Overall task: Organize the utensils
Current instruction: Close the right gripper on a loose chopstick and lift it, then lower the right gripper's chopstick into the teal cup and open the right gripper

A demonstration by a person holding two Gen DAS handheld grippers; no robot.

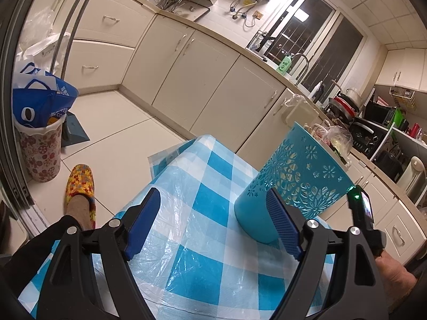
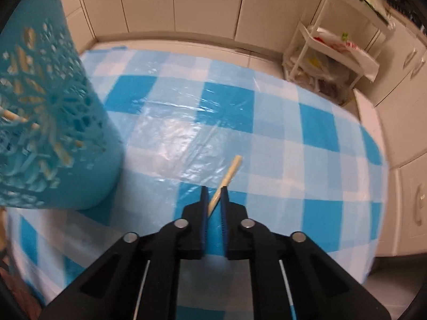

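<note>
Around you, the checked blue-and-white surface (image 2: 267, 122) under clear plastic carries a teal cut-out holder (image 1: 296, 176), standing upright with pale sticks visible through its pattern in your right wrist view. A floral bin (image 1: 40, 152) with a blue bag stands on the floor at the left, and a green bottle (image 1: 285, 64) by the sink reads "AXE". Your left claw (image 1: 213, 224) is spread wide and holds nothing; its right finger sits just in front of the holder's base. Your right claw (image 2: 214, 197) is nearly closed, pinching a pale wooden chopstick (image 2: 230, 172) whose far end juts forward above the surface, right of the holder and apart from it.
</note>
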